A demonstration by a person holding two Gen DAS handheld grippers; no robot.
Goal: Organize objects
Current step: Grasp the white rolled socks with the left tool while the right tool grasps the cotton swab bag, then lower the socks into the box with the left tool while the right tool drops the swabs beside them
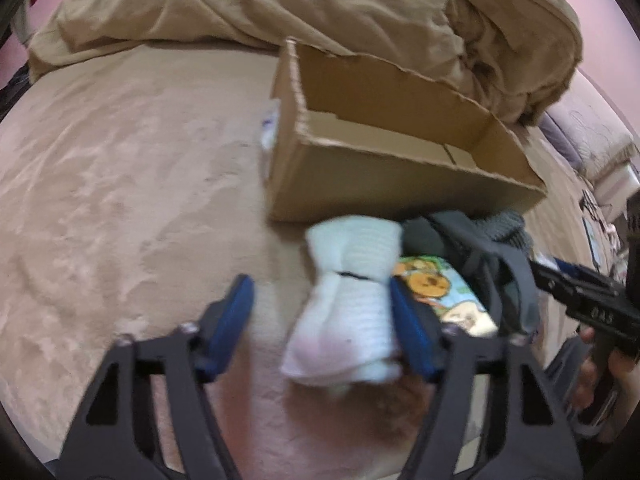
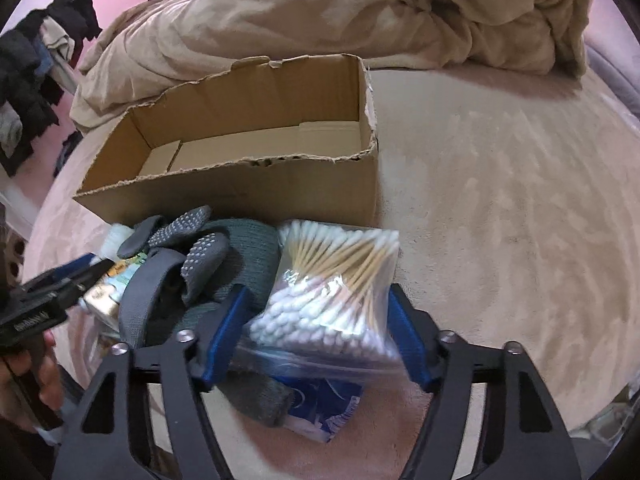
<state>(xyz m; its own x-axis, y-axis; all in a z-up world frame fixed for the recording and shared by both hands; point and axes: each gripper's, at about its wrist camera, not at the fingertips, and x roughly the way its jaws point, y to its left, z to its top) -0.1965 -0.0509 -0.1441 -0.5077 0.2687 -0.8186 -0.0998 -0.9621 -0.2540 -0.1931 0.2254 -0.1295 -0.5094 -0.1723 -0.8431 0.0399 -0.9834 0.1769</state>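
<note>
An open cardboard box (image 1: 404, 176) stands on the beige bed, empty inside; it also shows in the right wrist view (image 2: 248, 184). In front of it lies a pile: a rolled white sock (image 1: 352, 308), grey grip socks (image 2: 200, 248), a cartoon-print pack (image 1: 440, 288) and a clear bag of cotton swabs (image 2: 332, 292). My left gripper (image 1: 322, 320) is open, its fingers astride the white sock, the right pad touching it. My right gripper (image 2: 318, 332) is open around the swab bag, its fingers at the bag's sides.
A crumpled tan duvet (image 1: 280, 4) lies behind the box. A blue-and-white packet (image 2: 328, 404) lies under the swab bag. Dark clothes (image 2: 36, 80) hang at the far left. A pillow (image 1: 588, 136) is at the right.
</note>
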